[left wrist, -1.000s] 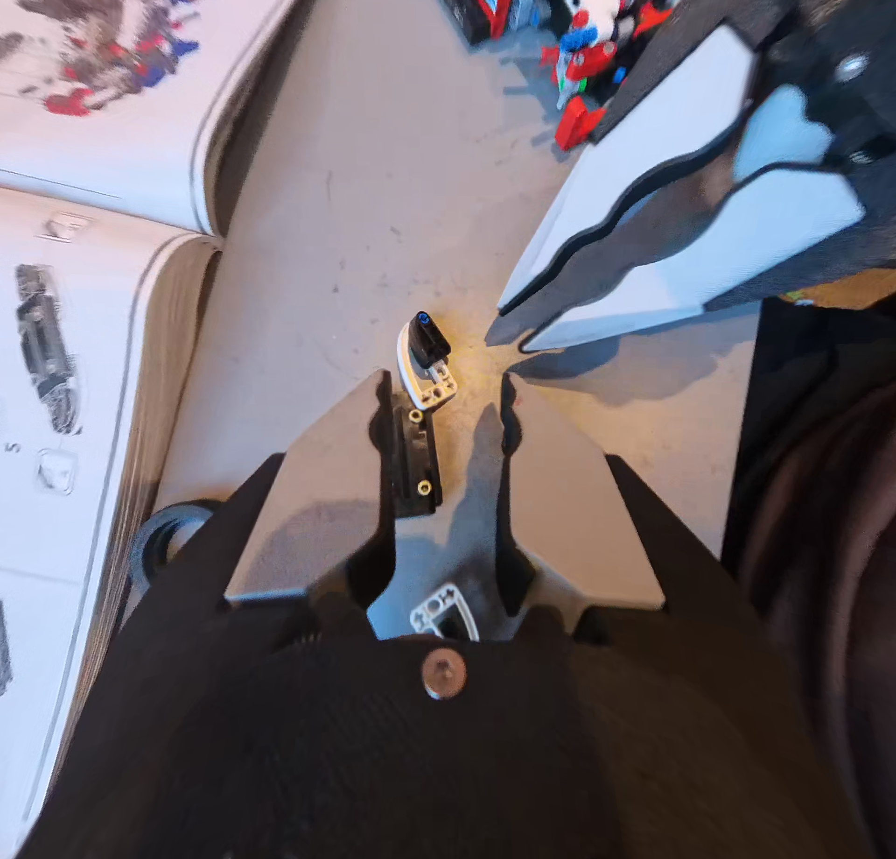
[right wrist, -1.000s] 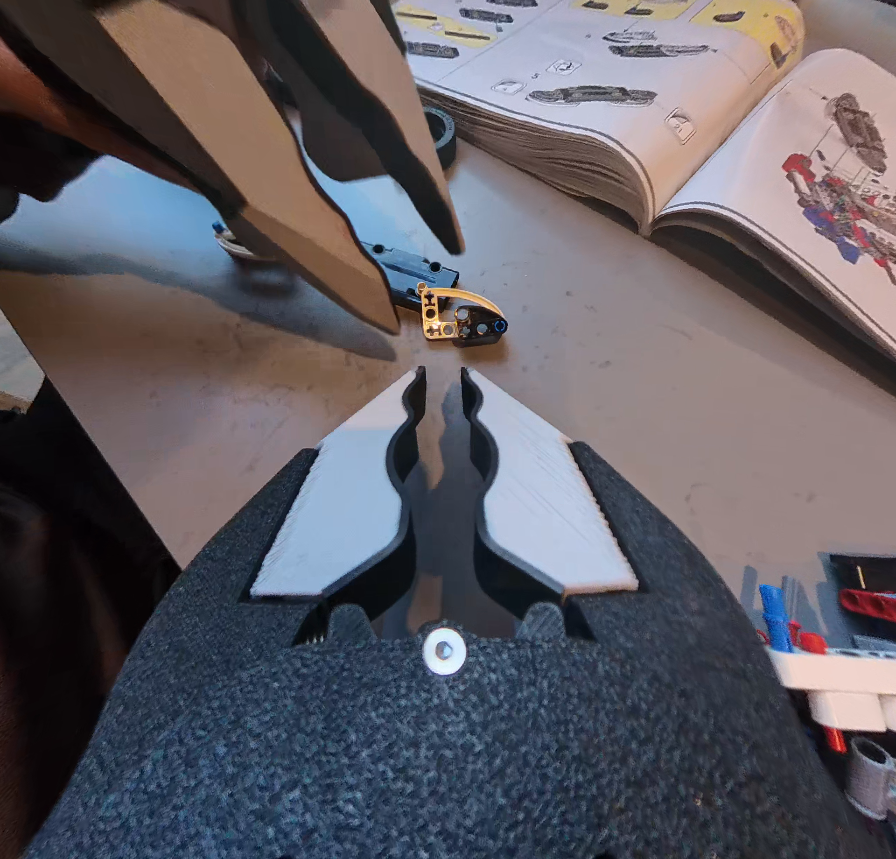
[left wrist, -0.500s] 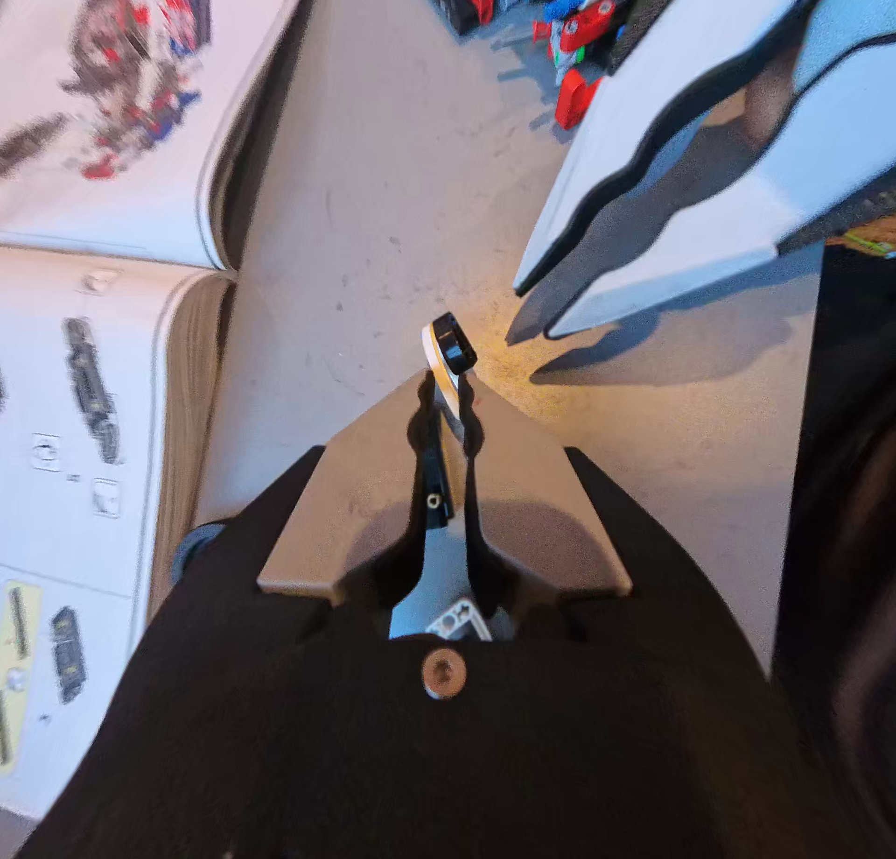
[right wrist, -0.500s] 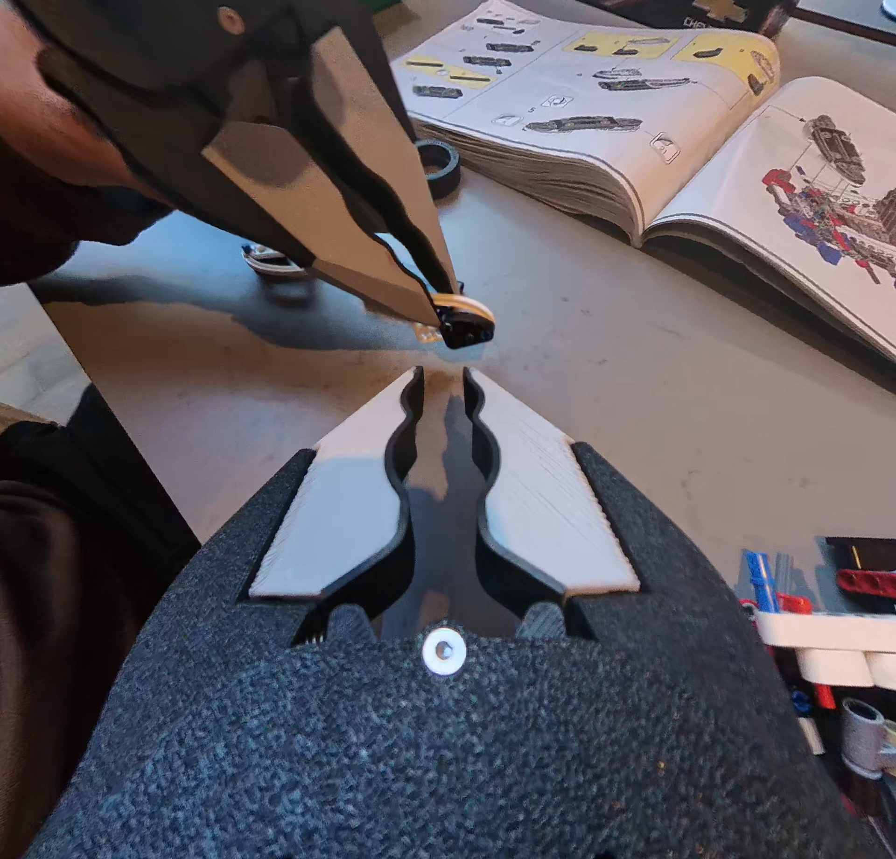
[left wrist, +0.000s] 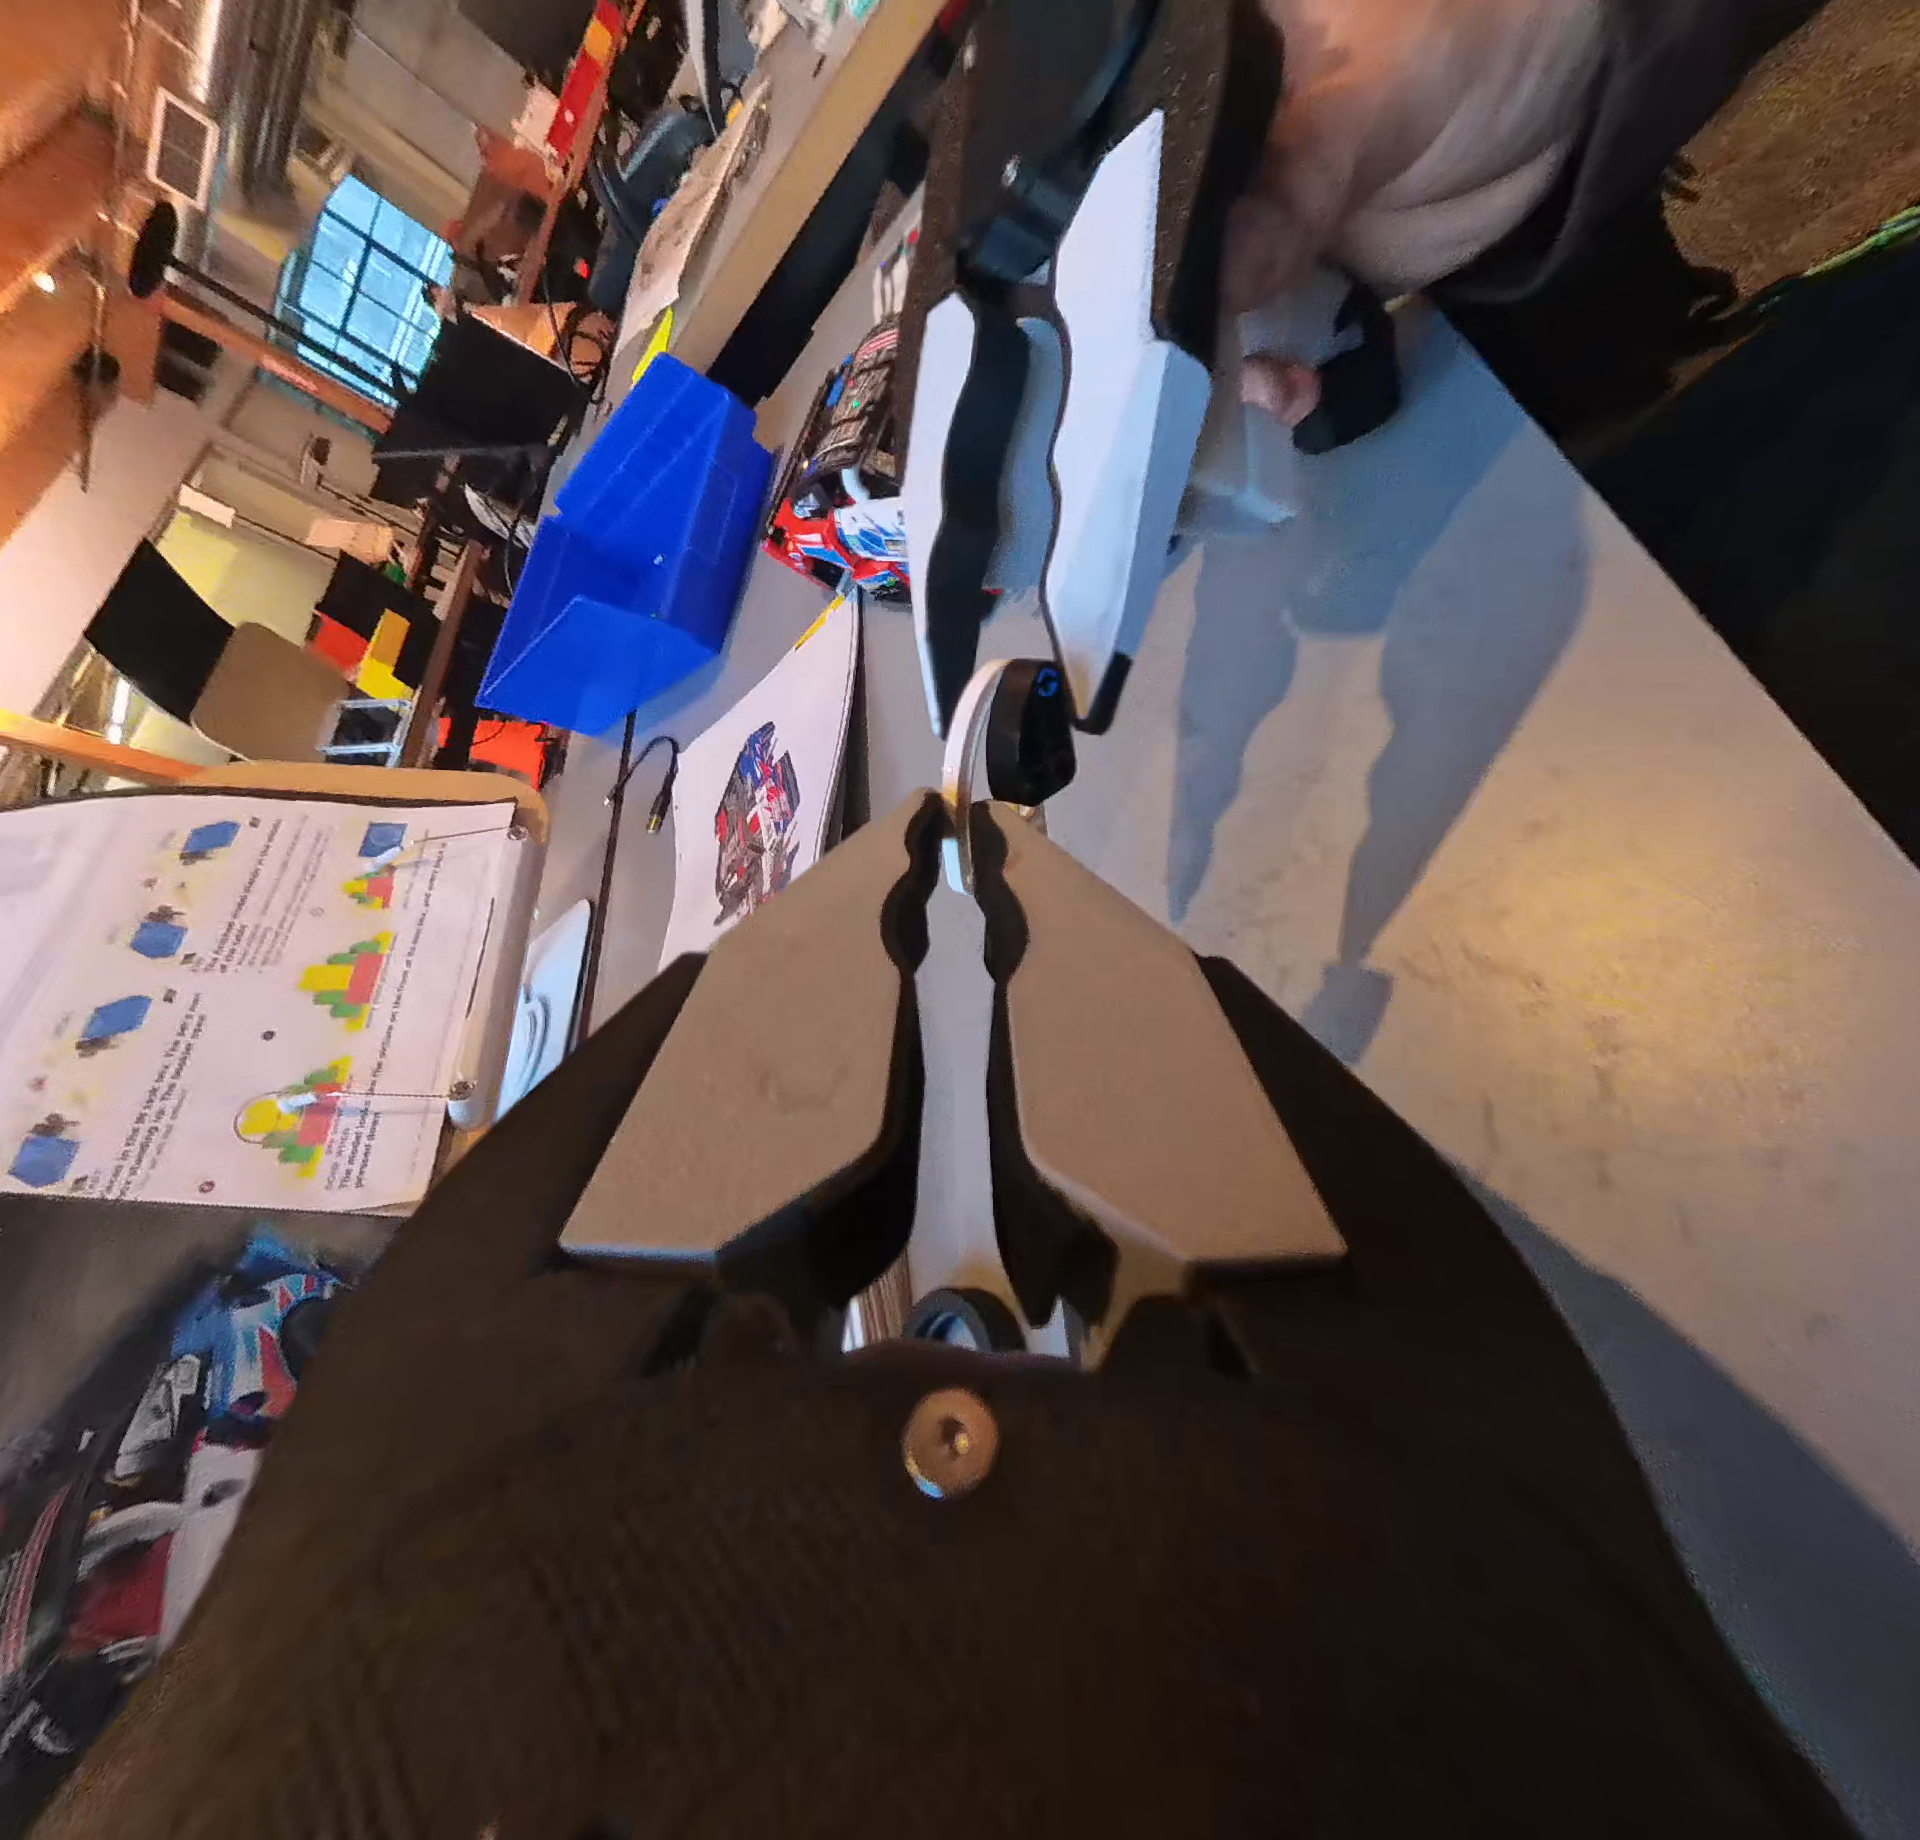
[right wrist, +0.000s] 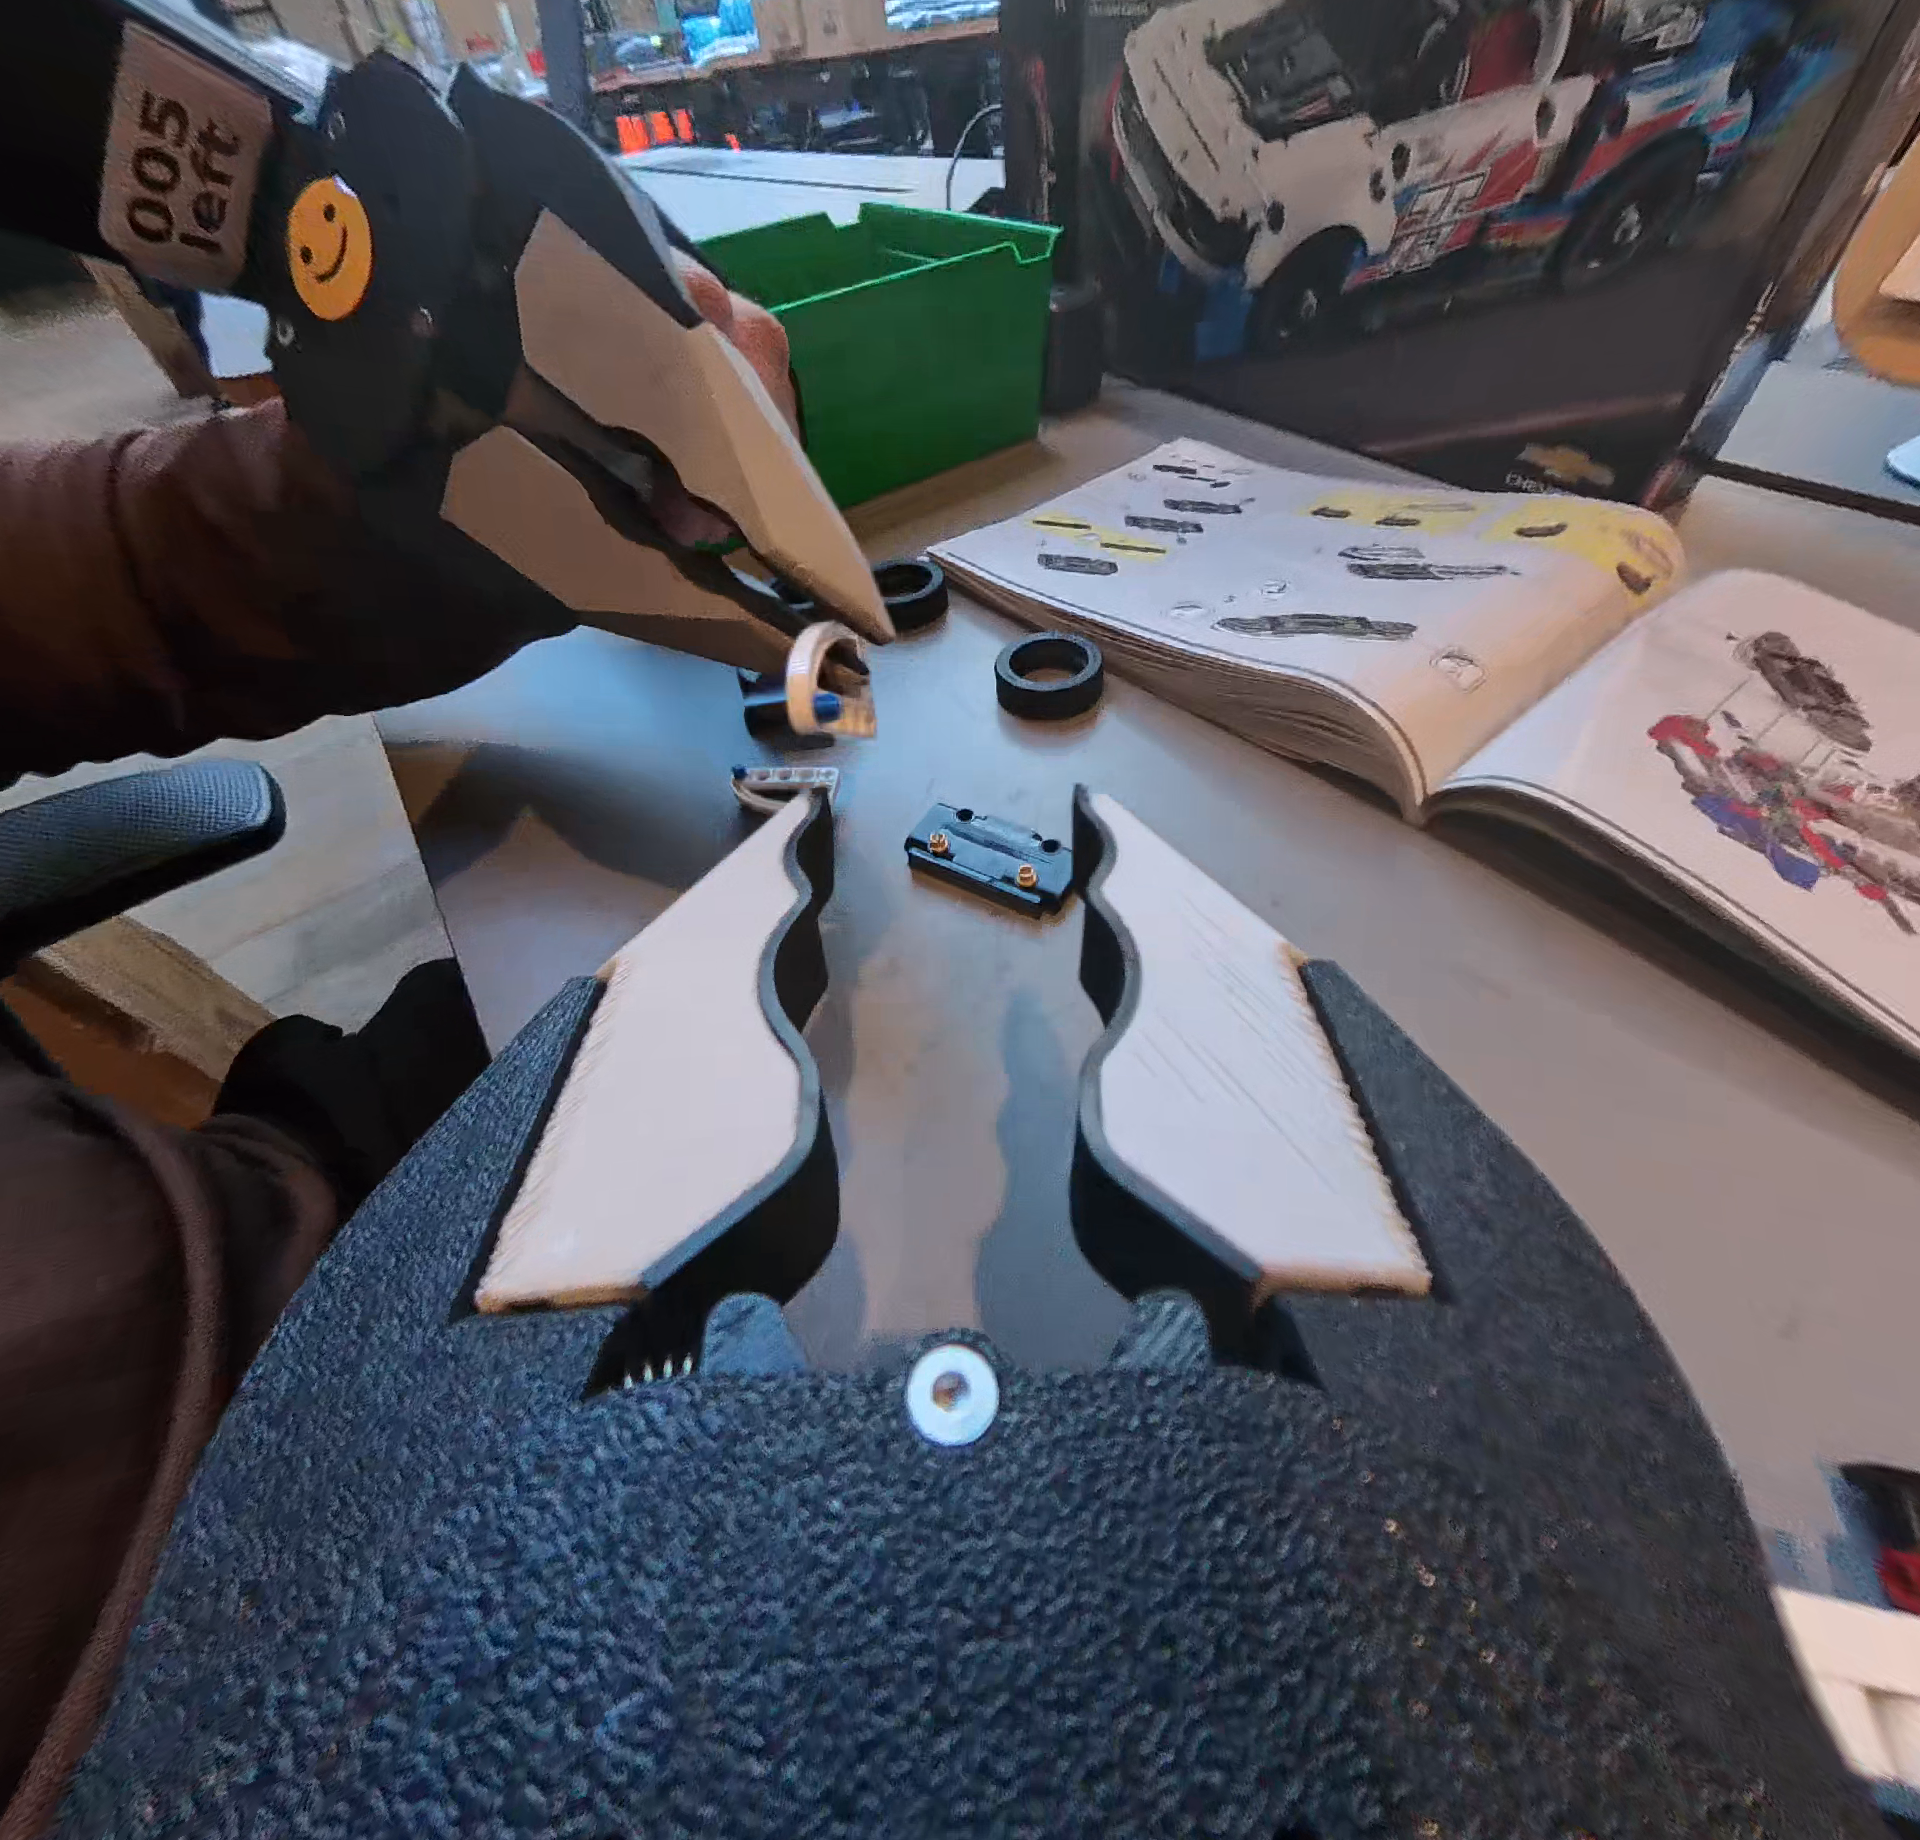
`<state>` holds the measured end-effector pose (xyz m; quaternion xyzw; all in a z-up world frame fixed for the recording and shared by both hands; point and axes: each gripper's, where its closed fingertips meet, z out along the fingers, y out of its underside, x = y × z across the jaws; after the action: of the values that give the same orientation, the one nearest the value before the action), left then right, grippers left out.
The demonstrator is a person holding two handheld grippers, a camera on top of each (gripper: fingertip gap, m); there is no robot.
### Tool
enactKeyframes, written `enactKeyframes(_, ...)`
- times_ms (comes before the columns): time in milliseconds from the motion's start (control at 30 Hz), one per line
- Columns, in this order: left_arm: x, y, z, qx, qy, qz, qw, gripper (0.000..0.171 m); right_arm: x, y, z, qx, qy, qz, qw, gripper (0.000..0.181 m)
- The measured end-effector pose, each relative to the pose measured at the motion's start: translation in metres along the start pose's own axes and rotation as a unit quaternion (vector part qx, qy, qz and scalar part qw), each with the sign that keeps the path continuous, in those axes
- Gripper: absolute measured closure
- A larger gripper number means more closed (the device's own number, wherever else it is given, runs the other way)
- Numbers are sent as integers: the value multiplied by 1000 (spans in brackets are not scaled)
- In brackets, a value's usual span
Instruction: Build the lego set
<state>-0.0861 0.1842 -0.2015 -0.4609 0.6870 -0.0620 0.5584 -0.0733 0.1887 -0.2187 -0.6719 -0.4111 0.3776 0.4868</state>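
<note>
Left hand-held gripper [left wrist: 961, 822] pinches the curved white piece [left wrist: 971, 741]; right hand-held gripper [right wrist: 951, 803], jaws apart, straddles the black block [right wrist: 987, 853].

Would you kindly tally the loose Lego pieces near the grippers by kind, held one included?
Black tyres: 2
White curved pieces: 2, one with black connector in left gripper, one on table
Black block with tan pins: 1
Total: 5

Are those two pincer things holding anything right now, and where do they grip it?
The left tool pinches a small white curved piece by its end. The right tool holds nothing.
</note>
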Motion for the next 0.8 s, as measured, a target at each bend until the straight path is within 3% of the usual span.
enactKeyframes(67, 0, 3, 2, 2, -3, -10, 1000, 169, -7, 5, 4, -20, -29, -8, 999, 144)
enactKeyframes(167, 4, 8, 7, 5, -12, 7, 1000, 169, -13, 4, 8, -20, -31, -51, 998, 141)
enactKeyframes(367, -2, 20, 16, -1, -41, 26, 999, 169, -6, 9, 17, -46, 39, -166, 984, 181)
enactKeyframes(500, -22, 43, 19, -74, -124, 83, 986, 169, 14, 20, 27, -91, 104, -191, 972, 173)
enactKeyframes(633, -37, 60, 10, -200, -234, 232, 923, 169, 32, 13, 32, -82, 146, -146, 975, 153)
enactKeyframes(800, -20, 60, 12, -204, -238, 271, 910, 169, 29, 7, 46, -63, 91, -79, 991, 142)
